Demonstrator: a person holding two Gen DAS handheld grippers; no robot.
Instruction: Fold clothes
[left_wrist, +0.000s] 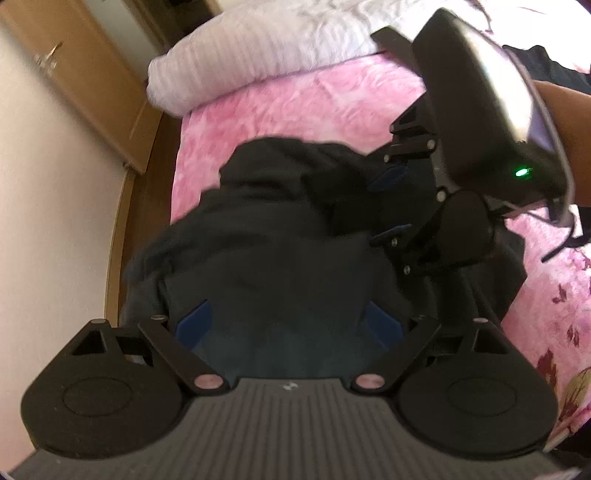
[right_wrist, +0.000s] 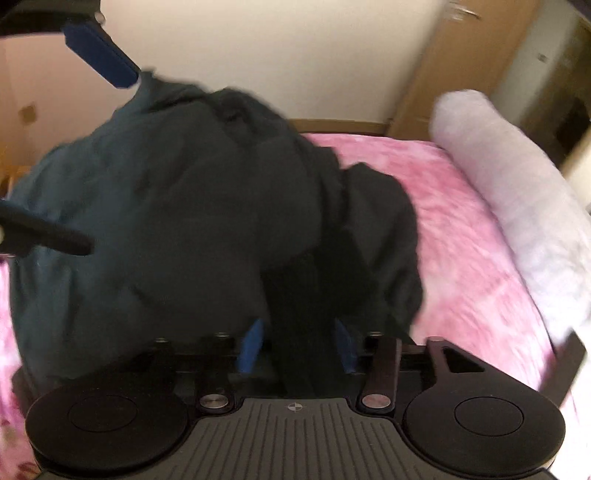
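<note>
Left wrist view: the left gripper (left_wrist: 286, 325) has its 2 fingers pinching the dark garment (left_wrist: 266, 236) above the pink bedspread (left_wrist: 295, 107); right wrist view: the right gripper (right_wrist: 299, 343) clamps the same raised garment (right_wrist: 177, 206).

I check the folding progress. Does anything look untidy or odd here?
Yes. The dark garment hangs bunched and crumpled over the pink bedspread, not flat. Both the left gripper and the right gripper are pinching it.
</note>
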